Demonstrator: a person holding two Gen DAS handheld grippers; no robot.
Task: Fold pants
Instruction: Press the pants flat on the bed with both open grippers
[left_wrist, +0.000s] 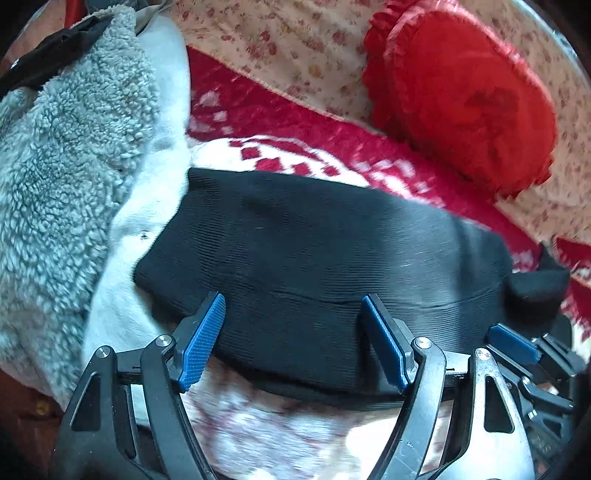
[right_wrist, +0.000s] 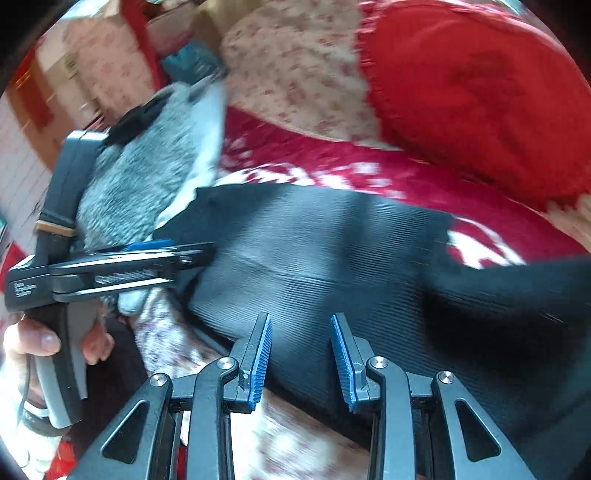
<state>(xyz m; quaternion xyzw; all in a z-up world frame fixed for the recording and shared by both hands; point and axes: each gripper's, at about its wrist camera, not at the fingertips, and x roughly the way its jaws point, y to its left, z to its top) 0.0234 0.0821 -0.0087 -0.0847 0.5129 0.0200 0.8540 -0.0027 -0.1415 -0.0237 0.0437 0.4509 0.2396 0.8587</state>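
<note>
Black pants (right_wrist: 332, 258) motion-blurred and cut off at right edge, red cushion (right_wrist: 480, 103) smeared (pattern unreadable)

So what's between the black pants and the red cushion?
A strip of red-and-white patterned blanket separates the black pants from the red cushion; nothing else lies there. Clearest in the left wrist view.

Left claw (left_wrist: 293, 341): jaws spread wide, nothing clamped, tilted steeply downward. Right claw (right_wrist: 301, 358): jaws partly apart, blue pads (right_wrist: 260, 363) clear, angled downward. A hand (right_wrist: 33, 347) grips the left claw's handle.
</note>
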